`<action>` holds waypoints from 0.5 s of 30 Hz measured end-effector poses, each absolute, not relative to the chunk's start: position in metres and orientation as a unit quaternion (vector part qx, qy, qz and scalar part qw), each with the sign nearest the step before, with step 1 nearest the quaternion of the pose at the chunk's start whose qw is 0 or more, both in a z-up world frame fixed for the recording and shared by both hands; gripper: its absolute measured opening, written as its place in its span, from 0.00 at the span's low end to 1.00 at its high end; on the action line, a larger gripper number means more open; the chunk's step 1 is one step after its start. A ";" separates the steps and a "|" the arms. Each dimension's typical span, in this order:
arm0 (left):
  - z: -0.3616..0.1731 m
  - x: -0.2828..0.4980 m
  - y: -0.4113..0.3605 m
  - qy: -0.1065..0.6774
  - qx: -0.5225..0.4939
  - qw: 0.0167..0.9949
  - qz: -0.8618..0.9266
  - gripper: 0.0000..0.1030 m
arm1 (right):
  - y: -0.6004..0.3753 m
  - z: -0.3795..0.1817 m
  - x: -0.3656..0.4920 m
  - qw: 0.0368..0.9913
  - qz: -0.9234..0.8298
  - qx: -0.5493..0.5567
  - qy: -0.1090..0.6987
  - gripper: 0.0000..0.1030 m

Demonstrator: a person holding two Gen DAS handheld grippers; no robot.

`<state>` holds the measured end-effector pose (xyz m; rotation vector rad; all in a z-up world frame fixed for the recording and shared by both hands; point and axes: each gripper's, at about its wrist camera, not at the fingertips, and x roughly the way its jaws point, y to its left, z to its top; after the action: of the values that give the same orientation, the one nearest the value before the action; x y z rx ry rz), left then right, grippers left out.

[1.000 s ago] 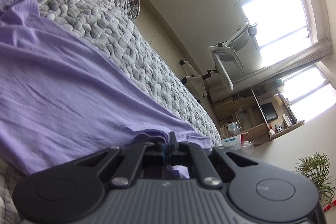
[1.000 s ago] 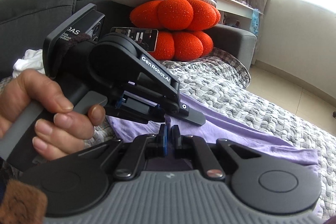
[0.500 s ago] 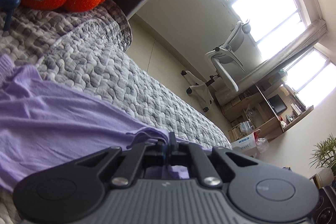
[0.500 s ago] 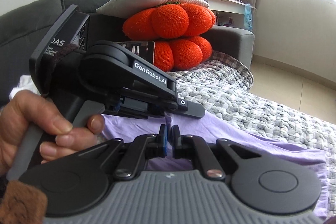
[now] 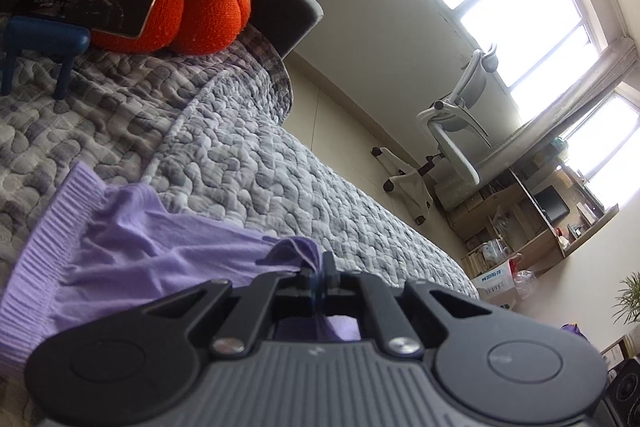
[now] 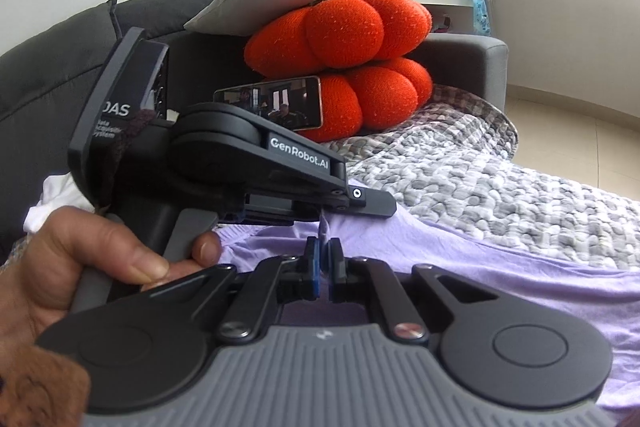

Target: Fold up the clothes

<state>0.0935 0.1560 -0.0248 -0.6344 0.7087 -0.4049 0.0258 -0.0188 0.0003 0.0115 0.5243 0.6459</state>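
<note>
On the sofa, over a grey quilted cover [image 5: 248, 167], lies the lilac garment [image 6: 500, 267], a thin knit with a ribbed hem [image 5: 44, 239] showing at the left of the left wrist view. Both tongs are pressed together on its cloth. The left tongs [image 5: 320, 269] pinch a bunched fold of fabric that rises in a small peak at the tips, and the right tongs [image 6: 325, 247] nip a thin edge that stands up between the blue pads. From the right wrist view the two tools sit very close, the left one just above and beyond the right, gripped in the person's left hand [image 6: 80, 267]. Holding two points of one edge close together probably serves to lift that side as a unit, so it can be carried across the rest of the garment without sagging; the rest of the cloth rests flat on the cover, likely as the base of the fold. Behind, orange cushions [image 6: 344, 67] prop a phone [image 6: 272, 103], clear of the working area.
</note>
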 end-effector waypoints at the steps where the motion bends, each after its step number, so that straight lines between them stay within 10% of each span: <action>1: -0.026 0.094 0.158 0.338 -0.304 0.869 -0.194 0.02 | -0.017 0.000 0.026 0.914 0.314 0.006 0.256 0.05; 15: -0.005 0.094 0.170 0.317 -0.215 0.901 -0.201 0.02 | 0.007 0.001 0.040 0.902 0.334 0.047 0.270 0.05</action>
<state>0.0938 0.1703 -0.0054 -0.4454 0.6565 -0.4150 0.0401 0.0074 0.0009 0.0963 0.5582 0.6907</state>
